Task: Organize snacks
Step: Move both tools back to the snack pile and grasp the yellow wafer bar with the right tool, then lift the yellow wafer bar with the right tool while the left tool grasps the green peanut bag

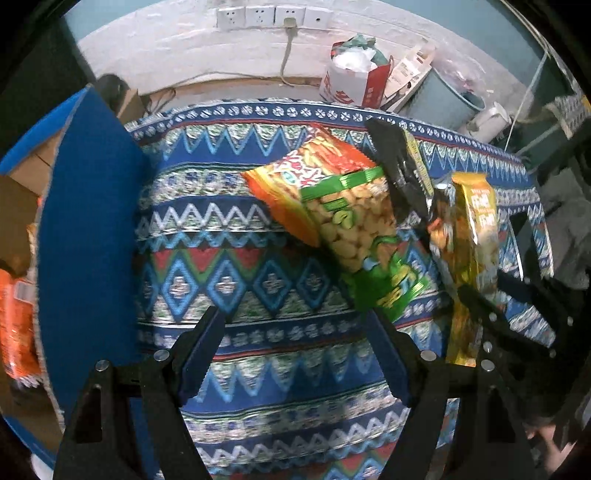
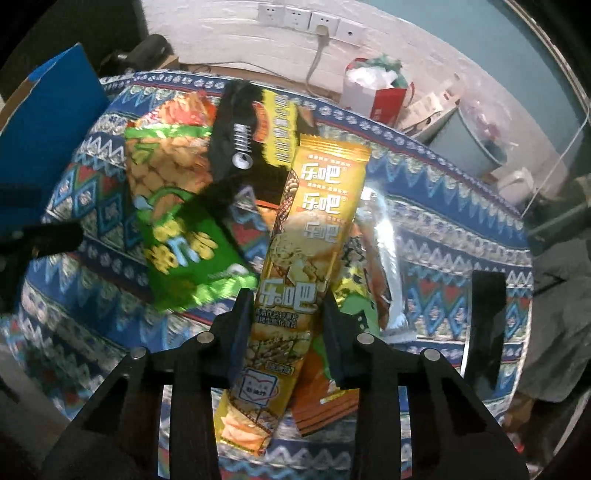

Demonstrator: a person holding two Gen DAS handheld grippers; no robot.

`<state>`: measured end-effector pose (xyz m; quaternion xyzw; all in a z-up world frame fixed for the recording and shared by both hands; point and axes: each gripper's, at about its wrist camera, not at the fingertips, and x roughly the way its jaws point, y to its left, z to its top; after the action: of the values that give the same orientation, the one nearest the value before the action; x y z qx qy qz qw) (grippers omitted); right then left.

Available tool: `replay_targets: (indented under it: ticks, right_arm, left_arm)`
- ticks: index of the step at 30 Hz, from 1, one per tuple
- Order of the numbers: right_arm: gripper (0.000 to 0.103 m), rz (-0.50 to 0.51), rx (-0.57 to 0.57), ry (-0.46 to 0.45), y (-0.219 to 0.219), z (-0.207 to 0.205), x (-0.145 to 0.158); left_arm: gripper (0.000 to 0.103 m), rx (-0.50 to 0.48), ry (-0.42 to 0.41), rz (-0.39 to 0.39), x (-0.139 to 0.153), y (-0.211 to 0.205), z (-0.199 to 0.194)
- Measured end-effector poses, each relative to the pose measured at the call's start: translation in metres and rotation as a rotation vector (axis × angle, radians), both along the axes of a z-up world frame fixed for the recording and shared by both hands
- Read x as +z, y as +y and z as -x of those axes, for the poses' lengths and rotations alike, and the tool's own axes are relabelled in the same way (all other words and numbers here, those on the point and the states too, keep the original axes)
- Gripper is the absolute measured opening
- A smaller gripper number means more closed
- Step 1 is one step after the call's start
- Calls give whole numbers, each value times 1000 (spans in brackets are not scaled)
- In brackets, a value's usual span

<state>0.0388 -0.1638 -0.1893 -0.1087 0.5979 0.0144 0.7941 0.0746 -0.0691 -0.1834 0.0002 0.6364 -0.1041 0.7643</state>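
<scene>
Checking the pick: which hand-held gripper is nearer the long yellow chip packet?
Right. The right hand-held gripper has the long yellow chip packet between its fingers; the left hand-held gripper hovers open over bare cloth beside it.

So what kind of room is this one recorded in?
Probably a lived-in home room, not a lab. A patterned cloth covers the table with the snack packets, a row of wall sockets sits low on a white wall, and a stuffed shopping bag and bin stand behind.
</scene>
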Motion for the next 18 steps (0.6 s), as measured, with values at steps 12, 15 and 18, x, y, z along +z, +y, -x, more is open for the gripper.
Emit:
replay_targets:
  ticks: [12, 15, 18]
  right_arm:
    - [33, -211, -98, -10, -53, 2, 3]
    - [38, -200, -101, -17, -56, 6, 0]
    - [40, -205, -109, -11, -56, 13, -6]
  left_arm:
    - [87, 146, 61, 79, -24, -35, -22]
    - [87, 146, 79, 64, -33, -45, -26]
    - [87, 139, 93, 48, -43, -54, -29]
